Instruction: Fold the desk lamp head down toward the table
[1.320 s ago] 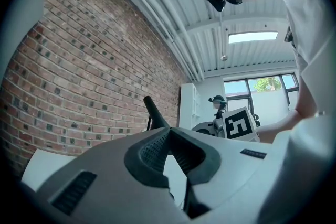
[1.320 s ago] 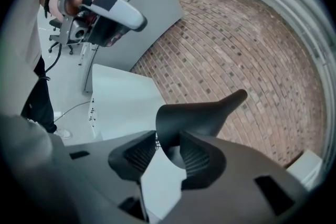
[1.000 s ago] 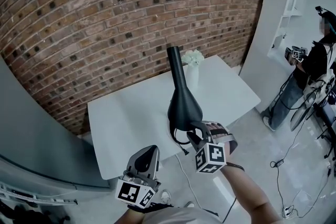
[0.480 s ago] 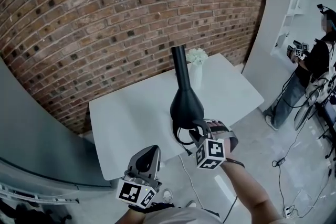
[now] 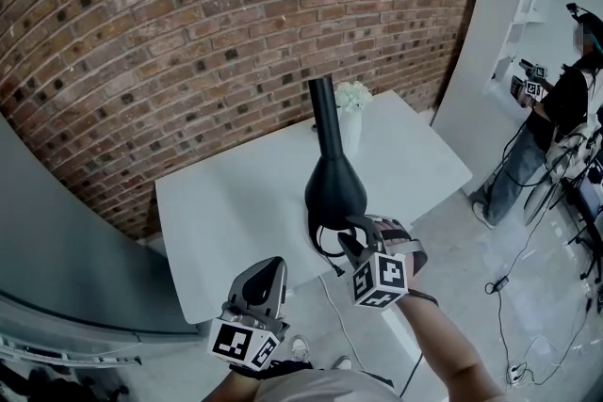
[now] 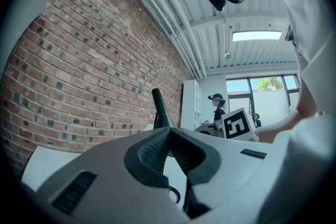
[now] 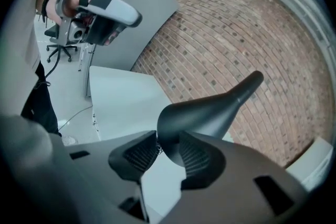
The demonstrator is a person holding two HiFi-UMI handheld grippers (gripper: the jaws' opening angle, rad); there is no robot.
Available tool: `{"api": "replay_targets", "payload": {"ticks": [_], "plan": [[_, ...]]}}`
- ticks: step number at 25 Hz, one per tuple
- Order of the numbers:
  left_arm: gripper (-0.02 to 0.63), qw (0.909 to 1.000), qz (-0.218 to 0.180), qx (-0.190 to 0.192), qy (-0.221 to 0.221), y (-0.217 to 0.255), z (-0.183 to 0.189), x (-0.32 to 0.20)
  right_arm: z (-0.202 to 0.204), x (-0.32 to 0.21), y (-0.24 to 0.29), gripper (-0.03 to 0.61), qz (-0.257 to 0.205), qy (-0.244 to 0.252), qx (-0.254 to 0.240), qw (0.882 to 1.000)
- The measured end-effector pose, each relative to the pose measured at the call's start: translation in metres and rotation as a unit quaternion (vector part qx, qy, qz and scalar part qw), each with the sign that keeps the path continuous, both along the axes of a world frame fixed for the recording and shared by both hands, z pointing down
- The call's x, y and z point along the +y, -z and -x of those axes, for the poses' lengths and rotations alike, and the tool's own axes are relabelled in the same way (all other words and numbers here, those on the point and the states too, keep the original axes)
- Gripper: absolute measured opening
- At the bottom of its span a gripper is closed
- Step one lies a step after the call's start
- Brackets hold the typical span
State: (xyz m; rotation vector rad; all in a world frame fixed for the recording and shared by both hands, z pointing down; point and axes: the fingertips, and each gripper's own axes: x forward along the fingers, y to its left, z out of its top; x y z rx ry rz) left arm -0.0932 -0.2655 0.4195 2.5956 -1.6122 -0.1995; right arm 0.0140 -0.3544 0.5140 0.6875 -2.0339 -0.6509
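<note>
Almost nothing has moved since a second ago; the lamp head only sits a tiny bit more to the right in the head view. The right gripper [image 7: 167,148] is clamped on the wide, round end of the black lamp head [image 7: 210,110], one pad on each side. The lamp head is over the near edge of the white table [image 5: 226,221], with its thin end pointing up and away toward the brick wall [image 5: 188,33]. The left gripper [image 6: 168,132] is near and to the left, pinched closed on nothing. A vase of white flowers [image 5: 350,122] stands at the table's far side.
</note>
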Motion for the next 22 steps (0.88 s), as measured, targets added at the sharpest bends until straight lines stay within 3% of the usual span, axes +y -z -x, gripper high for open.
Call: {"api": "replay_targets", "payload": {"ticks": [13, 22], "plan": [[0.008, 0.9997, -0.01, -0.005, -0.024, 0.002, -0.017, 0.004, -0.004, 0.031, 0.032, 0.12, 0.037, -0.038, -0.146, 0.988], [0.007, 0.9997, -0.017, -0.012, -0.014, 0.005, -0.018, 0.01, -0.001, 0.055, 0.083, 0.087, 0.055, -0.048, -0.299, 0.952]]}}
